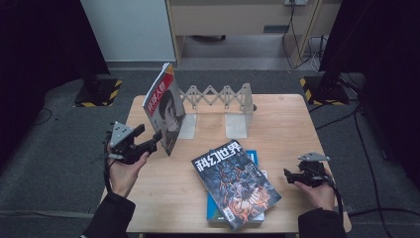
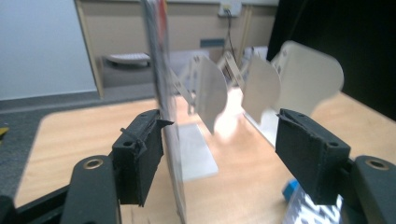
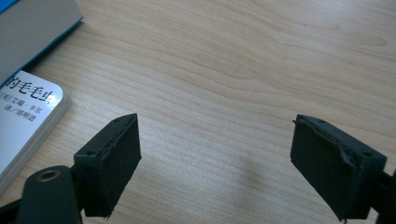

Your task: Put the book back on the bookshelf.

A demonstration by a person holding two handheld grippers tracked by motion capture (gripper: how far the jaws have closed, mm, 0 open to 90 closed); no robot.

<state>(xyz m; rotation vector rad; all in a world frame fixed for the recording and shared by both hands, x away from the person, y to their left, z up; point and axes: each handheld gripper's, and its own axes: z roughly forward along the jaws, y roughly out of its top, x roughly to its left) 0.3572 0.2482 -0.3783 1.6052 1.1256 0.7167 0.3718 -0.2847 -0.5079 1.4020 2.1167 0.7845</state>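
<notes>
Magazine [image 2: 164, 93] stands between my left gripper's [image 1: 148, 141] parted jaws, one pad touching its cover, leaning by the rack [image 1: 218, 99]. Right gripper [image 1: 289, 174] hangs open, empty, over the worktop [image 1: 163, 188]. Judging so, two books [image 1: 235, 183] remain flat, unshelved.

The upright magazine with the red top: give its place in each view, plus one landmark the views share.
High view: the upright magazine stands at the table's left rear, leaning by the metal book rack, just ahead of the left gripper.
Left gripper view: seen edge-on, left of centre, against the left-hand jaw.
Right gripper view: not in it.
Shared landmark: the wooden table, seen also in the left gripper view and right gripper view.
</notes>
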